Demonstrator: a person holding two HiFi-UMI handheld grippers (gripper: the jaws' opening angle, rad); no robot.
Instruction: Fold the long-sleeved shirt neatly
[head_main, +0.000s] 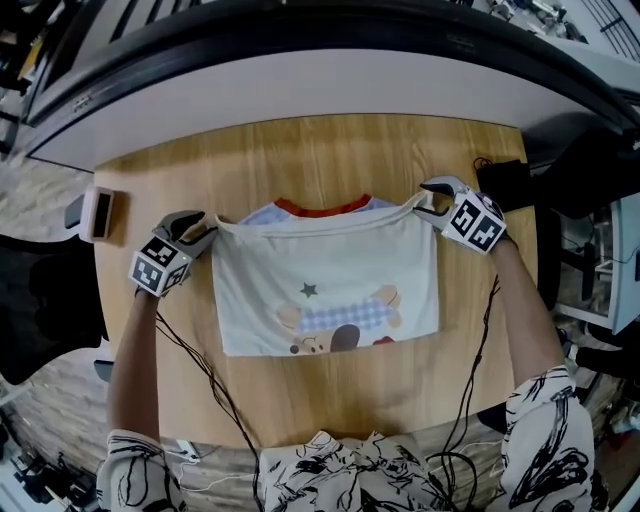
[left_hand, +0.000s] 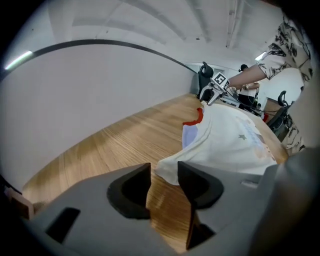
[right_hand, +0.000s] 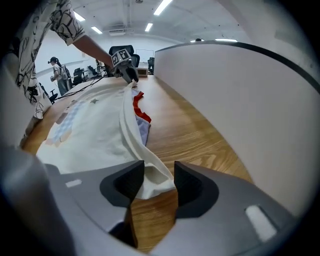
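Observation:
A white shirt (head_main: 330, 280) with a red collar (head_main: 322, 209), a star and a cartoon dog print lies folded into a rectangle on the wooden table (head_main: 330, 150). My left gripper (head_main: 203, 233) is at the shirt's far left corner. In the left gripper view its jaws (left_hand: 164, 170) stand apart, and the shirt corner (left_hand: 167, 167) lies just past them beside the right pad. My right gripper (head_main: 428, 197) is at the far right corner. In the right gripper view the corner (right_hand: 155, 177) lies loose between its parted jaws (right_hand: 159, 170), which do not squeeze it.
A curved white partition (head_main: 320, 85) borders the table's far edge. A small white and brown box (head_main: 98, 213) sits at the left edge and a black object (head_main: 510, 182) at the far right corner. Cables (head_main: 200, 370) trail from both grippers toward me.

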